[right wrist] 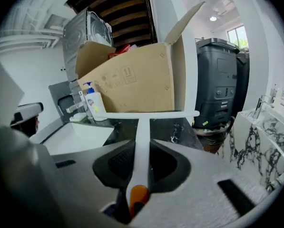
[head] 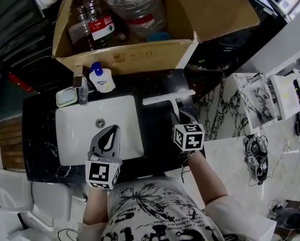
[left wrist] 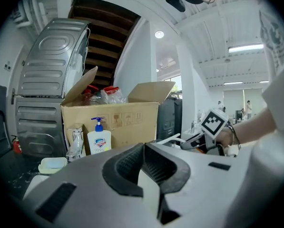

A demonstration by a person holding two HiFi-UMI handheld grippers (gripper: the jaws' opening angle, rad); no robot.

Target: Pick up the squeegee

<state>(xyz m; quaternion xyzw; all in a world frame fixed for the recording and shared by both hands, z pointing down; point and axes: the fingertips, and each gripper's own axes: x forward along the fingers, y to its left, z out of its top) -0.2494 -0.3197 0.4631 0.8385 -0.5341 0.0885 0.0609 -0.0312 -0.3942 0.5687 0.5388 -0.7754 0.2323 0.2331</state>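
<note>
The squeegee [head: 168, 98] is white and T-shaped, with its blade across the far end and an orange tip on the near end of the handle. My right gripper [head: 180, 117] is shut on the handle and holds it above the black counter [head: 157, 134], right of the sink. In the right gripper view the handle [right wrist: 141, 132] runs straight between the pads and the blade [right wrist: 146, 114] lies level ahead. My left gripper [head: 107, 134] hangs over the white sink [head: 74, 137], shut and with nothing in it [left wrist: 144, 148].
A faucet [head: 82, 87], a soap dish [head: 66, 97] and a blue-topped pump bottle [head: 102, 79] stand behind the sink. An open cardboard box [head: 124, 58] with large water bottles sits beyond them. A white marble surface [head: 225, 109] lies to the right.
</note>
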